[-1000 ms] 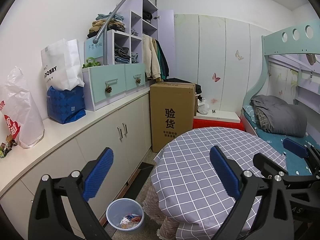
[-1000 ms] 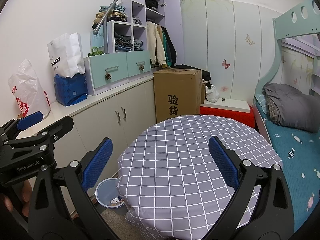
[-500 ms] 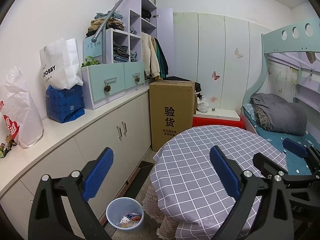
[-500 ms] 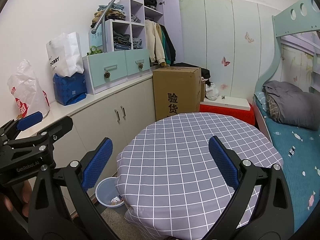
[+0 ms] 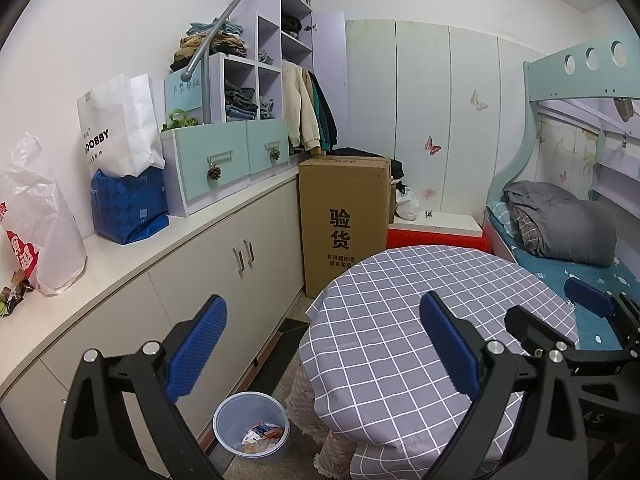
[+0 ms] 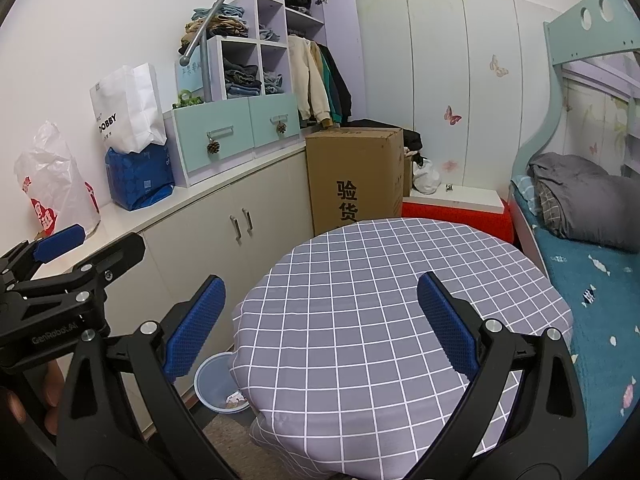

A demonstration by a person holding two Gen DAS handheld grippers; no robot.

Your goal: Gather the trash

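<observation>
Overhead, both grippers, left gripper and right gripper, level, fingers wide apart.

- Even, diffuse indoor light, fairly bright; source not visible, prob. overhead.
- Soft shadows only: under round table, inside shelf cubbies.
- No hard glare; white wall bright, not blown out.
- Strong fisheye bend at edges, black vignette in corners.
- Focus sharp throughout, no motion blur.
</observation>
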